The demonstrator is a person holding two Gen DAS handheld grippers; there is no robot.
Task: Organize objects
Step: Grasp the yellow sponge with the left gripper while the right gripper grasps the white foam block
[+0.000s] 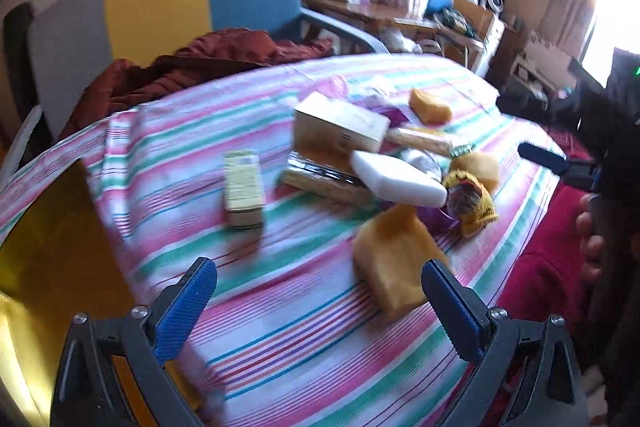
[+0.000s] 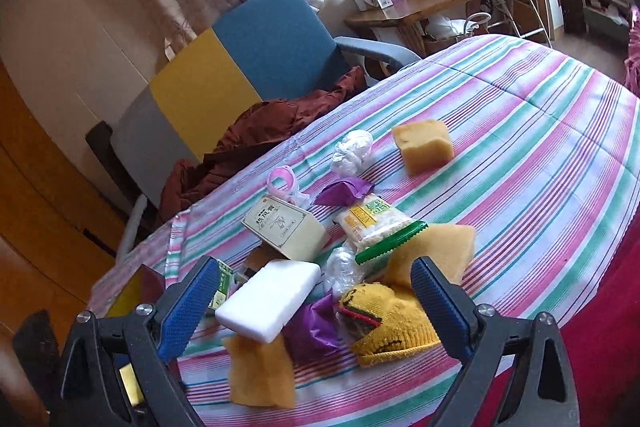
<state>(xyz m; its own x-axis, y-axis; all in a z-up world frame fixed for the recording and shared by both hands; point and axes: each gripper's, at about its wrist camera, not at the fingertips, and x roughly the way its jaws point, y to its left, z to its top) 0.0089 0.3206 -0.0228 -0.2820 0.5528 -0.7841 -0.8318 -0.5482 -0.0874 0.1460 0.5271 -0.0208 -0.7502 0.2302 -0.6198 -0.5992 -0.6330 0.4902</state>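
A heap of small objects lies on a striped bedspread (image 1: 300,339). In the left wrist view I see a small green-yellow box (image 1: 243,189), a cream box (image 1: 340,125), a white foam block (image 1: 398,179), a yellow sponge (image 1: 394,267) and a far sponge (image 1: 431,106). My left gripper (image 1: 318,307) is open and empty, above the spread near the close sponge. My right gripper (image 2: 314,303) is open and empty, over the white foam block (image 2: 270,297), a purple wrapper (image 2: 314,331) and a yellow knitted toy (image 2: 386,323). The right gripper also shows in the left wrist view (image 1: 532,127).
A snack packet (image 2: 376,223), cream box (image 2: 286,227), white plastic bag (image 2: 352,151), pink ring (image 2: 280,183) and far sponge (image 2: 424,145) lie on the spread. A blue-yellow-grey chair (image 2: 240,67) with a maroon jacket (image 2: 260,135) stands beyond. A red blanket (image 2: 600,327) lies right.
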